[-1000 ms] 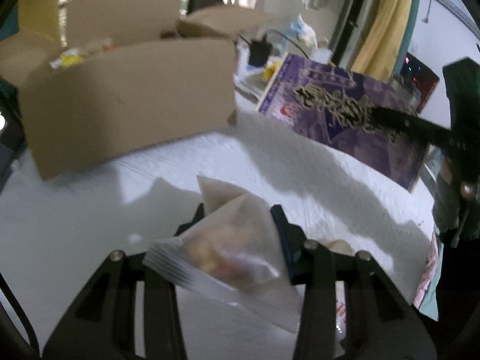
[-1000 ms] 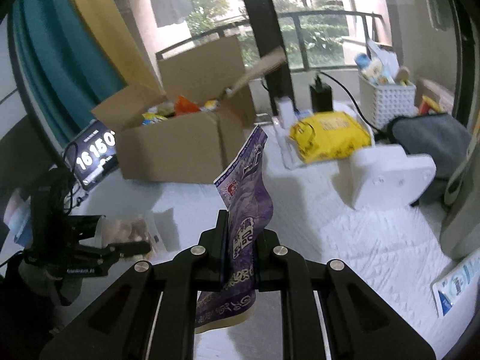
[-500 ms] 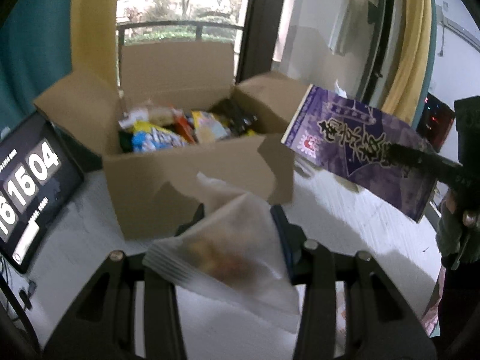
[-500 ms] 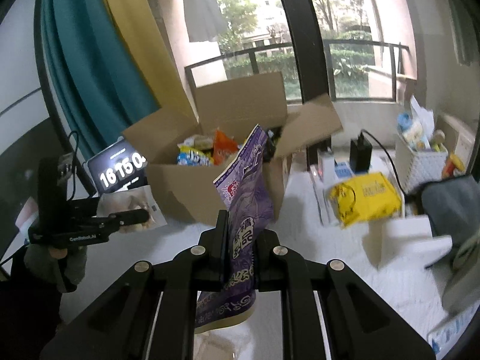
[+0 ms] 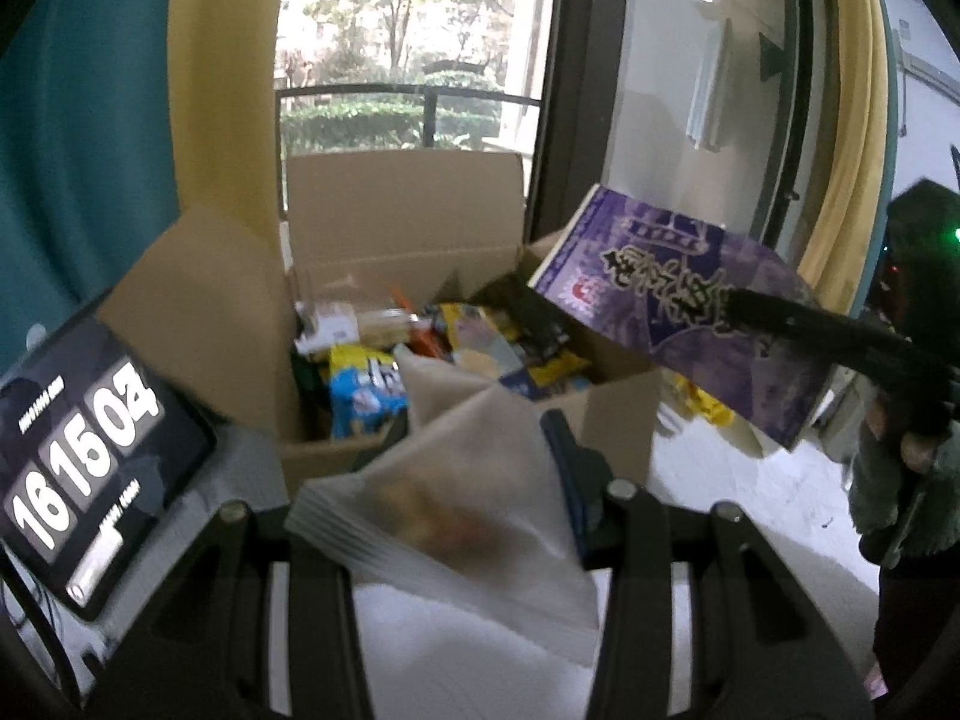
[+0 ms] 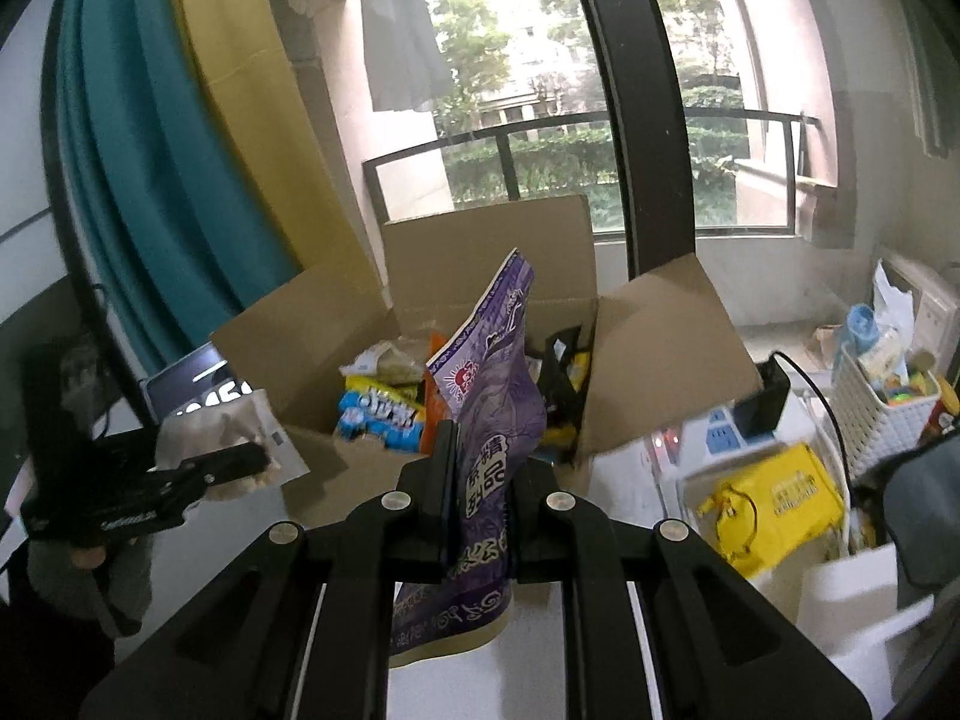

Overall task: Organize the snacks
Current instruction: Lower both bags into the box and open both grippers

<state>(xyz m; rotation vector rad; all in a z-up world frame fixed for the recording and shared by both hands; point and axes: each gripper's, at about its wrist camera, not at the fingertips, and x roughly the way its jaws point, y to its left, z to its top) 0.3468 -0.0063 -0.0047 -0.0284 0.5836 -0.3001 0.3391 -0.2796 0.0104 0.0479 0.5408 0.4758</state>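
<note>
Left tool [image 5: 474, 450] gripping a clear packet [image 5: 456, 516], right tool [image 6: 480, 468] clamping a purple bag [image 6: 492, 396], both nearing the box [image 6: 480, 258]; releasing inside comes next

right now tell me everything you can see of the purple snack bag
The purple snack bag is a flat, glossy foil-like pouch with dark characters, a white-edged seal and a small red-and-white logo near its top. It stands on edge in the right gripper, whose jaws clamp its lower half. It is held in the air in front of the open cardboard box of snacks, touching nothing else visible.
</note>
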